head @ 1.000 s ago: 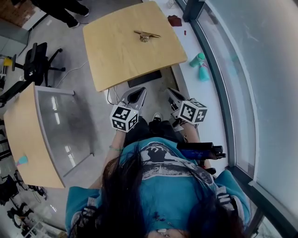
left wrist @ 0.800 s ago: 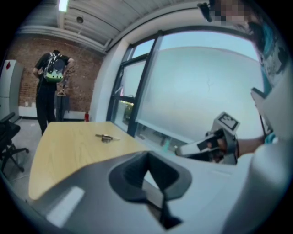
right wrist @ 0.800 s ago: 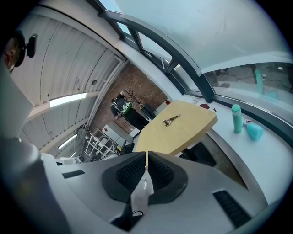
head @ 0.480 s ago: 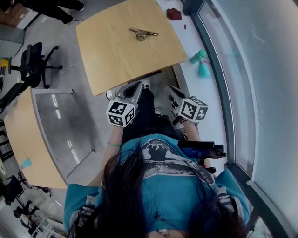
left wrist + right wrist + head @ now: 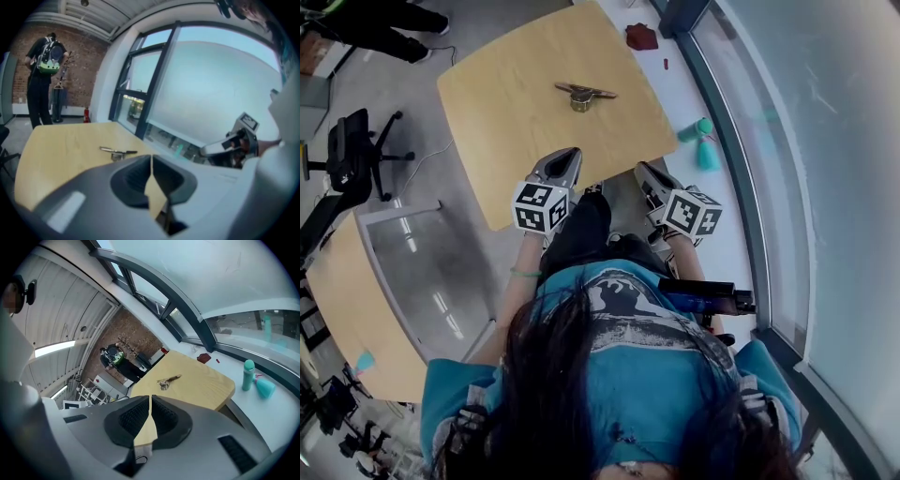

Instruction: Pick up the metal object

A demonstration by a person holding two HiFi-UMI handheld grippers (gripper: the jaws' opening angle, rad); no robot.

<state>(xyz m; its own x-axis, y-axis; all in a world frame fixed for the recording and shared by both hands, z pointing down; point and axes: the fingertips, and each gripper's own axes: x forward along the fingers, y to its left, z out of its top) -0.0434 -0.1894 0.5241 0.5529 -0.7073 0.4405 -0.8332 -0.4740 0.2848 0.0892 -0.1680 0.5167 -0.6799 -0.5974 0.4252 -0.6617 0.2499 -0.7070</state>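
Brass-coloured metal object (image 5: 583, 94) lying flat on wooden table (image 5: 506, 122), far half, untouched.

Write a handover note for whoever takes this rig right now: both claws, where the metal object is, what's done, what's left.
Left claw: shut, empty, at the near edge of the wooden table.
Right claw: shut, empty, beside the left one, by the table's near corner.
Metal object: lying on the table toward its far side, untouched, well ahead of both claws.
Done: nothing grasped yet.
Left: bring a claw up to the object, open it, close on the object, lift.
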